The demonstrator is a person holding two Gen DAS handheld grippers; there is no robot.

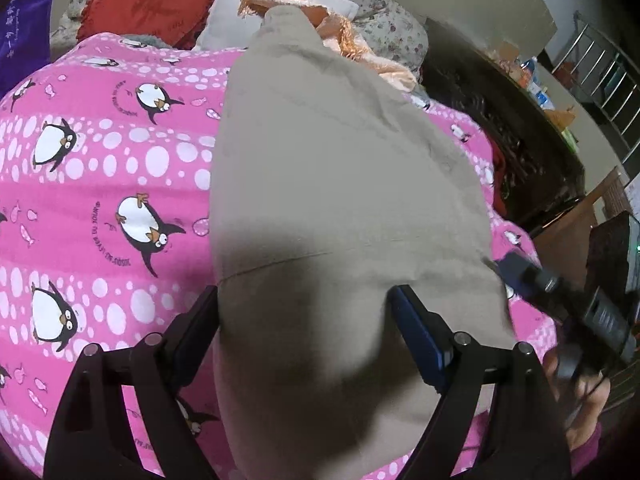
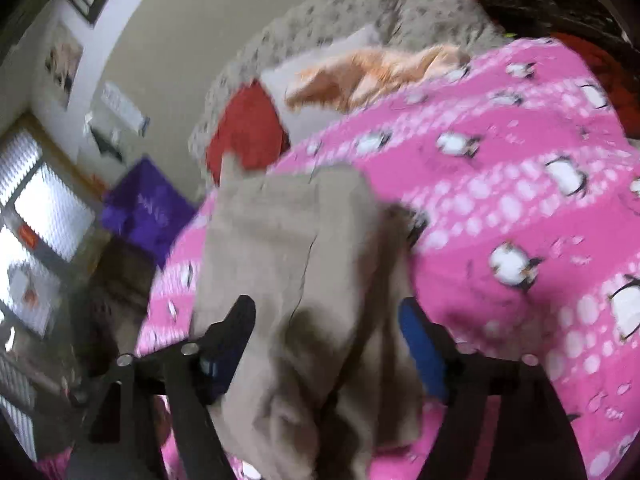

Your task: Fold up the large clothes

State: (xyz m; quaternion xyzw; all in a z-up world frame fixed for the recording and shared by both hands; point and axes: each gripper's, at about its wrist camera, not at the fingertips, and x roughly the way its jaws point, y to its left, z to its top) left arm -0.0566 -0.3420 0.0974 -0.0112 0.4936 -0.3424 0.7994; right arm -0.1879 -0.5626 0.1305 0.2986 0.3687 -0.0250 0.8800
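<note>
Beige garment [image 1: 340, 184]: on pink penguin bedspread [image 1: 100, 184], folded to long strip, further folds pending. Left hand-held gripper [image 1: 304, 312] and right hand-held gripper [image 2: 326, 320]: spread wide astride cloth, nothing clamped.

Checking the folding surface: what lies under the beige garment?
The beige garment lies on a pink penguin-print cover, which shows on both sides of it. Whatever is directly beneath the cloth is covered, so anything else there cannot be seen.
</note>
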